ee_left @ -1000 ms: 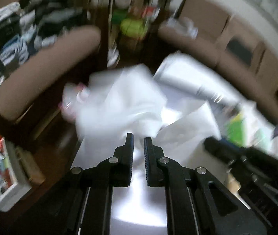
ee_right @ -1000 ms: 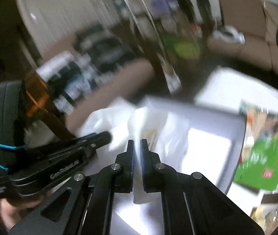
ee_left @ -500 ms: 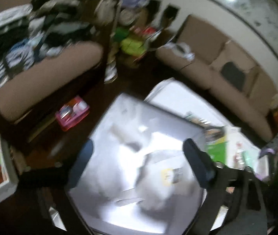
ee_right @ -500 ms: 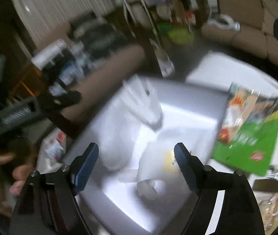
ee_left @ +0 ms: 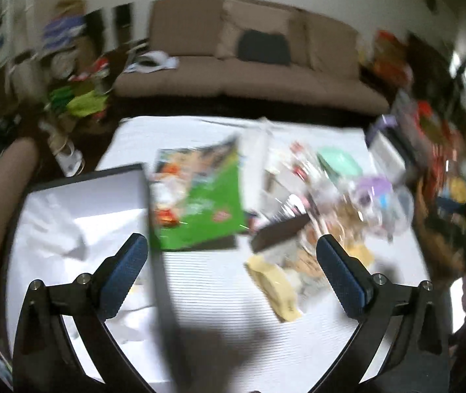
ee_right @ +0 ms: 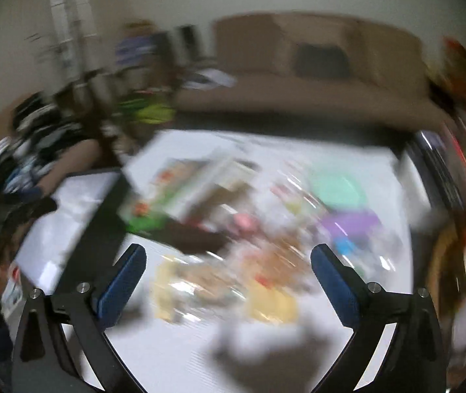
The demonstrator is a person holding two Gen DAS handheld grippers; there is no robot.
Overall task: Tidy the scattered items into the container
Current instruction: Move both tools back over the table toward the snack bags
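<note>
A dark-rimmed container (ee_left: 85,177) stands at the table's left with white plastic bags (ee_left: 49,229) inside; it also shows in the right wrist view (ee_right: 79,216). My left gripper (ee_left: 233,271) is open and empty above the white table, beside the container's right wall. A green snack bag (ee_left: 206,206) and a yellow packet (ee_left: 275,291) lie ahead of it. My right gripper (ee_right: 228,276) is open and empty above a blurred heap of packets (ee_right: 233,281).
Several scattered items lie on the white table (ee_left: 206,294): a mint lid (ee_left: 339,163), a purple-lidded tub (ee_left: 374,190), a dark flat box (ee_left: 282,232). A brown sofa (ee_left: 249,78) stands behind. Clutter lines the right side.
Both grippers opened and let go of the white plastic bags, which now lie in the container. Both swung right, from over the container to over the scattered items.
</note>
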